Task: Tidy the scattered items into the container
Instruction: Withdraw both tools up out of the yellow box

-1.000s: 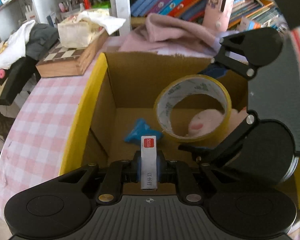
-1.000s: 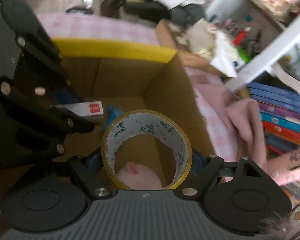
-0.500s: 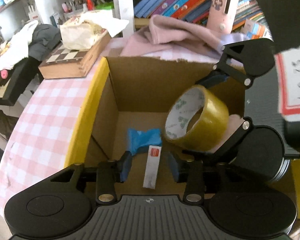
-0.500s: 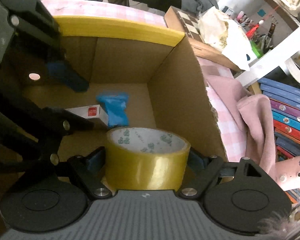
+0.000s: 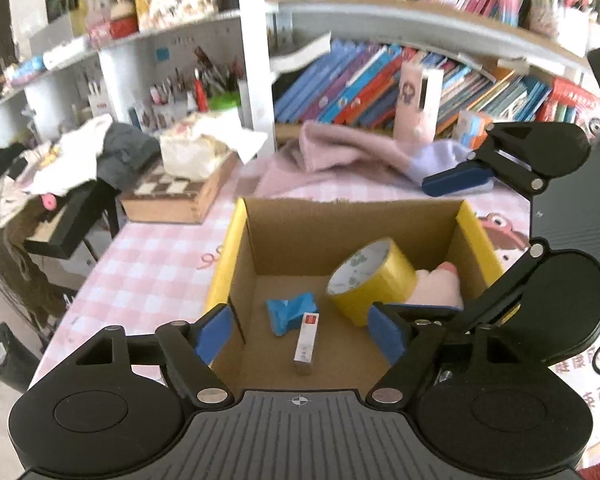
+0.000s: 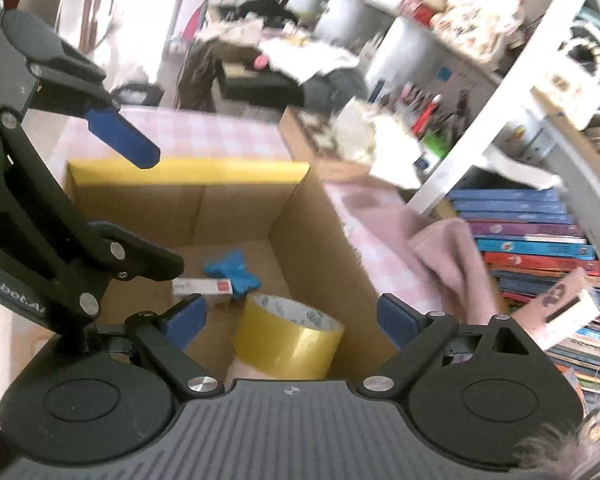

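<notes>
Both claws have just been opening and stand spread and empty above the cardboard box. Inside lie the yellow tape roll and the small white box. Each claw, left and right, should lift straight clear of the walls before seeking further items on the desk.
</notes>
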`<state>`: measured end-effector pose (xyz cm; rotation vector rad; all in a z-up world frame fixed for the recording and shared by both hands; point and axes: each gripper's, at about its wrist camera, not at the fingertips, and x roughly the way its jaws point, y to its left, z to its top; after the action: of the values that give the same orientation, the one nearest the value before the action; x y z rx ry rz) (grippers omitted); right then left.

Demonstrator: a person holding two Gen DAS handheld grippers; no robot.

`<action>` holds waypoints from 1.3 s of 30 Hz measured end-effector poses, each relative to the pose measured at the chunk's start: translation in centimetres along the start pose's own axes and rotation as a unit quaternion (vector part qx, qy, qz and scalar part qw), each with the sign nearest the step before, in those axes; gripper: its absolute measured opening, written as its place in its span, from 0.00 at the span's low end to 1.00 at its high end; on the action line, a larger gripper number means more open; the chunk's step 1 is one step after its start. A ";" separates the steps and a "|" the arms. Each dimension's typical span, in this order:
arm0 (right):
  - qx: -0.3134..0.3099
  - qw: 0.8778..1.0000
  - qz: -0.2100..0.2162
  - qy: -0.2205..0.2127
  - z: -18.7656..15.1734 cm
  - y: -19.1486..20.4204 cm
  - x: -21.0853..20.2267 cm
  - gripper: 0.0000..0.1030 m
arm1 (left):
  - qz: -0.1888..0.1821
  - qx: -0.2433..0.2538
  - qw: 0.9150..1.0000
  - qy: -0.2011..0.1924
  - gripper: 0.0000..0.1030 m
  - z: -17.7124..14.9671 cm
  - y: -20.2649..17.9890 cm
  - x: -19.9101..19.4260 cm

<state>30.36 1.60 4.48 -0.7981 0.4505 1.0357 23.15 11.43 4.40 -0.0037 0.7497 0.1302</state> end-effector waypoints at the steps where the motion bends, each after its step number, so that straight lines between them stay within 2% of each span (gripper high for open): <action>1: 0.003 1.000 -0.007 -0.008 0.1 0.3 -0.7 0.90 | 0.001 -0.001 1.000 -0.007 0.78 -0.2 0.0 -0.6; 7: 0.038 0.997 -0.051 -0.052 0.1 1.8 -4.9 0.90 | 0.010 -0.015 0.998 -0.056 0.80 -1.8 0.1 -5.0; 11: 0.072 0.990 -0.093 -0.077 -0.5 2.8 -7.7 0.90 | 0.006 -0.025 0.996 -0.084 0.84 -3.1 0.1 -7.2; 21: 0.186 0.960 -0.177 -0.115 -2.9 6.7 -13.9 0.91 | 0.003 -0.005 0.993 -0.116 0.87 -7.1 -0.6 -11.9; 29: 0.266 0.927 -0.237 -0.117 -5.2 11.2 -18.0 0.91 | -0.001 -0.022 0.992 -0.123 0.89 -11.0 -0.9 -15.0; 33: 0.289 0.913 -0.266 -0.111 -6.6 13.9 -19.6 0.92 | -0.012 -0.015 0.992 -0.121 0.93 -12.9 -1.3 -15.9; 36: 0.300 0.907 -0.278 -0.097 -7.8 15.8 -20.5 0.92 | -0.017 -0.007 0.992 -0.122 0.94 -14.0 -1.8 -16.5; 39: 0.302 0.907 -0.282 -0.077 -8.8 17.4 -20.9 0.93 | -0.022 -0.007 0.992 -0.121 0.94 -14.7 -2.1 -16.9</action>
<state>5.56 -12.53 6.48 -0.2497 0.3436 0.3678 1.13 6.61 5.02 -0.0171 0.5070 0.0917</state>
